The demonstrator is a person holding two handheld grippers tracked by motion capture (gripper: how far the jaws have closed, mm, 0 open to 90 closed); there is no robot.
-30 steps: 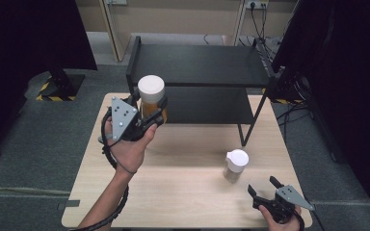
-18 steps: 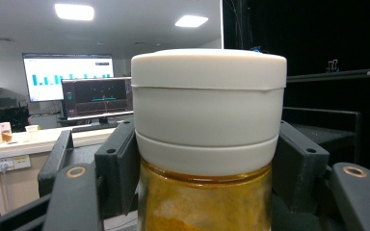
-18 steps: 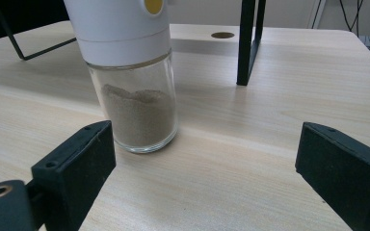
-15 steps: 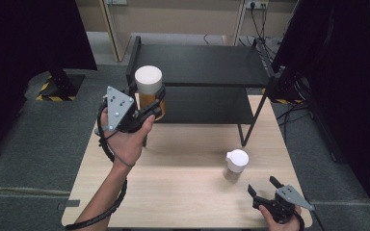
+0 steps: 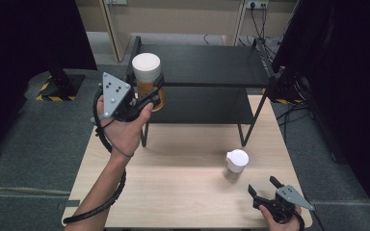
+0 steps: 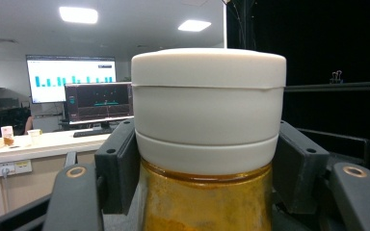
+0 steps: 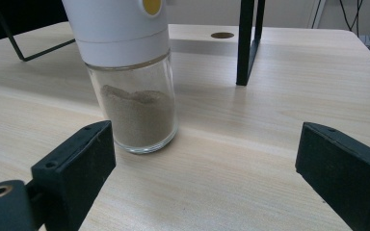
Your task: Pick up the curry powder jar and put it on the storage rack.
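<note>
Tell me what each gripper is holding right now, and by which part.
The left gripper holds the amber jar just below its white lid, one of the fingers on each side. The right gripper is open and holds nothing.

High view: fixed above the near edge of the wooden table (image 5: 183,168), looking forward and down toward the black shelf rack (image 5: 207,72). Left gripper view: raised beside the rack, level, very close on a white-lidded amber jar (image 6: 207,144). Right gripper view: low over the table, close on a glass jar of pale powder (image 7: 135,91), also seen from above (image 5: 234,164).
</note>
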